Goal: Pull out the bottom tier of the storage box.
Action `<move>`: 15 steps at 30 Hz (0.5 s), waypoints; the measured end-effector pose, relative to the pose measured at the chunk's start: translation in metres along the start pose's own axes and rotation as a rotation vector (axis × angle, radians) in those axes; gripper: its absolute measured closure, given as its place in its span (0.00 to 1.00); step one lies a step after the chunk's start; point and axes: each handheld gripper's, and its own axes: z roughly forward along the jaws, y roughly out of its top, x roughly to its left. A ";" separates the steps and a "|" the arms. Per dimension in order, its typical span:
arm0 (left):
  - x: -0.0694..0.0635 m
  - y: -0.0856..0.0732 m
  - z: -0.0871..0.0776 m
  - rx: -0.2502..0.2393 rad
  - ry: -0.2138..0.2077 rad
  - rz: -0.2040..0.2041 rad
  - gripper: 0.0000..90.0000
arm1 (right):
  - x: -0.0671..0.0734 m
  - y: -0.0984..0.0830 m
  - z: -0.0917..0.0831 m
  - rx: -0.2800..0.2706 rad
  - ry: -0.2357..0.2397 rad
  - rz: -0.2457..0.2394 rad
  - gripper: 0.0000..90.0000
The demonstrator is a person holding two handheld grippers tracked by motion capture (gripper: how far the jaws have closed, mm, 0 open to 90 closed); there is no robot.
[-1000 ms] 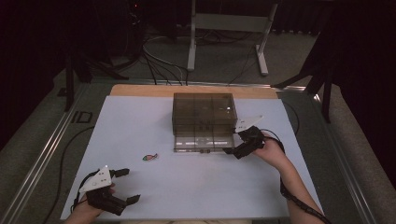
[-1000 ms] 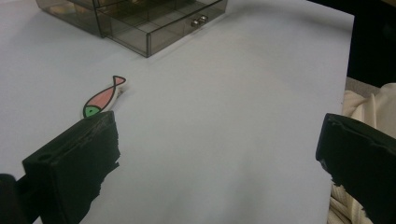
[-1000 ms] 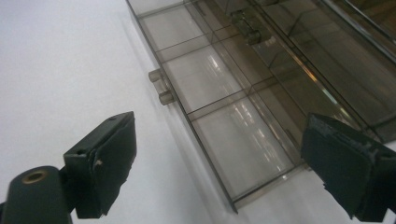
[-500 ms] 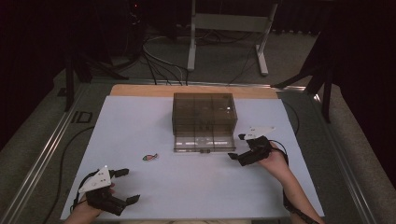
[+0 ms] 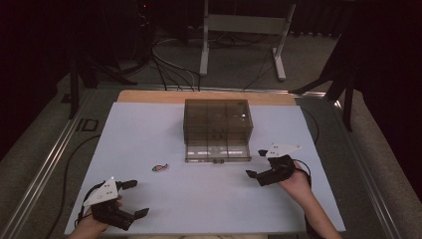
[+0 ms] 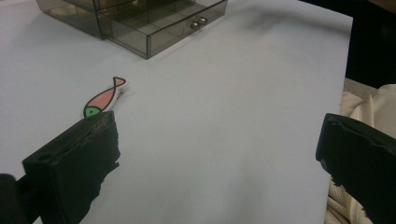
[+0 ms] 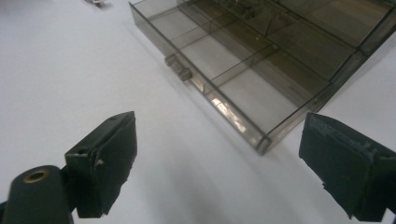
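The small flat fish-shaped piece (image 5: 159,167) — pink body, green head, white edge — lies on the white table sheet (image 5: 149,129), in front of the smoky transparent plastic drawer box (image 5: 217,119) and off toward its left corner, well apart from it. Nothing touches the fish. In the left gripper view it sits just beyond my left jaw tip.

The box's bottom drawer (image 5: 217,153) is pulled out toward me, its little knob (image 6: 199,21) facing forward. From the right gripper view I see its divided compartments, and those I can see look empty.

My left gripper (image 5: 133,197) hovers near the front edge of the sheet, nearer me than the fish, jaws spread wide and holding nothing. My right gripper (image 5: 255,163) sits just off the drawer's right front corner, jaws likewise wide apart and empty.

As I judge it, the opening is done — what is left is picking up the fish, dropping it into a compartment and pushing the drawer shut.
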 end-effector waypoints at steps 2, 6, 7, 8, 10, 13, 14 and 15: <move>0.000 0.000 0.000 0.000 0.000 -0.001 0.00 | 0.005 -0.003 -0.002 -0.003 -0.007 -0.001 0.13; 0.000 0.000 0.000 -0.002 -0.001 -0.001 0.00 | 0.013 -0.009 -0.005 -0.023 -0.003 0.007 0.13; 0.000 0.000 0.000 0.000 0.000 -0.001 0.00 | 0.015 -0.011 -0.006 -0.034 -0.002 0.009 0.12; 0.000 0.000 0.000 -0.001 -0.001 -0.002 0.00 | 0.017 -0.014 -0.006 -0.044 -0.011 0.011 0.13; 0.000 0.000 0.000 -0.001 0.001 -0.003 0.00 | 0.020 -0.018 -0.006 -0.058 -0.023 0.009 0.12; 0.000 0.000 0.000 -0.001 0.001 -0.002 0.00 | 0.021 -0.024 -0.006 -0.086 -0.030 0.019 0.12; 0.000 0.000 0.000 -0.001 0.001 -0.002 0.00 | 0.021 -0.025 -0.006 -0.091 -0.032 0.022 0.12; 0.000 0.000 0.000 -0.002 0.000 -0.004 0.00 | 0.020 -0.027 -0.006 -0.099 -0.034 0.019 0.12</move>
